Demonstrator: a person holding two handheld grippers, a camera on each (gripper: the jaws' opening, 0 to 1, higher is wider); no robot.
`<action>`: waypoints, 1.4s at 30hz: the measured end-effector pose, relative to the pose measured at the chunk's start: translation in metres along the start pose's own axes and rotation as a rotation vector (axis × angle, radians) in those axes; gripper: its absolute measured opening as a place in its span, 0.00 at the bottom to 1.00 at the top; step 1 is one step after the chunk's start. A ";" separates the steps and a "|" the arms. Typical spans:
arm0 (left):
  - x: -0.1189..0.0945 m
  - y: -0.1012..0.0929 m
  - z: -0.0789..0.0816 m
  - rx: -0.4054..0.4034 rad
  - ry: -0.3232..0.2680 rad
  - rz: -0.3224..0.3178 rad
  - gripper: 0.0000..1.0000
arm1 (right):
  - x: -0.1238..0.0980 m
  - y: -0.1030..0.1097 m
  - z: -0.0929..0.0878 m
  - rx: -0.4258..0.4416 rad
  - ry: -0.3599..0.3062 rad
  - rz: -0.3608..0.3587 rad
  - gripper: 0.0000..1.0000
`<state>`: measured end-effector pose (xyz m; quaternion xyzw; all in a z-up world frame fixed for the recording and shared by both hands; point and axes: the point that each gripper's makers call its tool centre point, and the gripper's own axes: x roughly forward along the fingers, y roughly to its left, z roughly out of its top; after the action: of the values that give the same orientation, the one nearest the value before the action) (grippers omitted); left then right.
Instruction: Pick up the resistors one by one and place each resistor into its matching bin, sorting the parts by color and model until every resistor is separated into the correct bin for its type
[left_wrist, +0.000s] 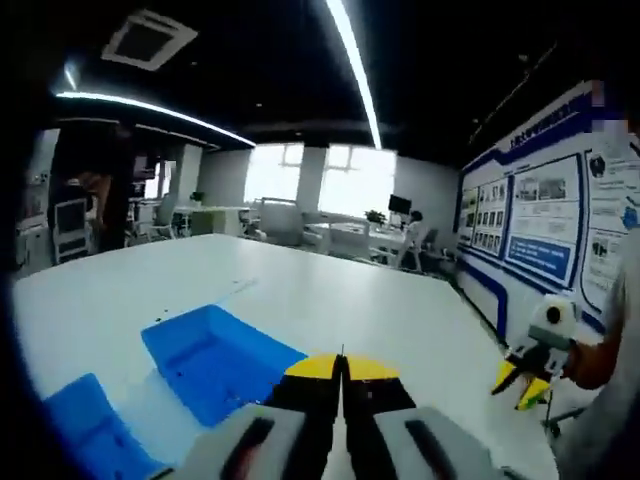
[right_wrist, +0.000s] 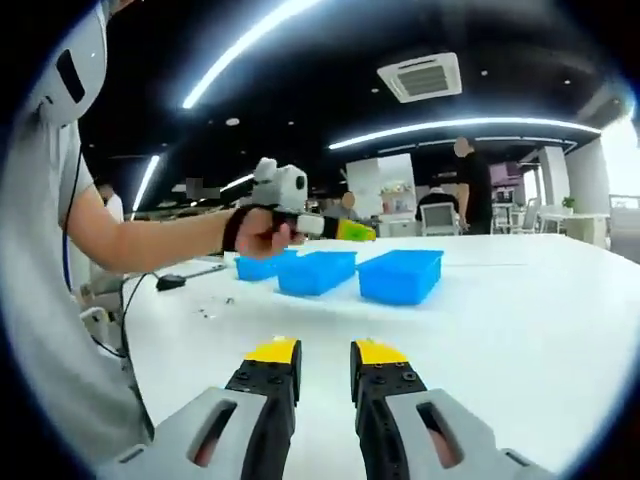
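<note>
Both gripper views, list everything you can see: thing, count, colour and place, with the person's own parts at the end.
Bins: three, blue, in a row on the table in the right gripper view; two show below the left tool in the left gripper view.
Table: one, white, under both tools.
Small parts: a few dark specks on the table near the bins, too small to identify.
Cable: one, black, on the table's far left.
Wall posters: several, blue and white, on the right wall.
Ceiling lights: long white strips.
Bystander: one, dark clothes, standing behind the table.
Left tool: yellow tips, black body, jaws together, above the bins.
Right tool: yellow tips, jaws apart, over bare table.
Person's hand: holding the left tool.
</note>
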<state>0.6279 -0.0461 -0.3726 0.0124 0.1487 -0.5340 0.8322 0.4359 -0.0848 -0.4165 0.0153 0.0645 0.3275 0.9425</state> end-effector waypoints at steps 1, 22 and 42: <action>0.005 0.010 0.005 -0.017 -0.016 0.057 0.04 | -0.001 0.000 0.000 0.000 -0.002 0.001 0.22; 0.018 0.074 0.017 -0.023 -0.021 0.297 0.23 | 0.011 0.008 -0.006 -0.030 0.048 0.021 0.22; -0.169 -0.008 -0.012 0.159 0.021 0.148 0.21 | 0.071 0.039 -0.008 -0.079 0.093 0.139 0.22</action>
<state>0.5531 0.1019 -0.3392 0.0952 0.1133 -0.4808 0.8642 0.4659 -0.0100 -0.4291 -0.0324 0.0940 0.3950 0.9133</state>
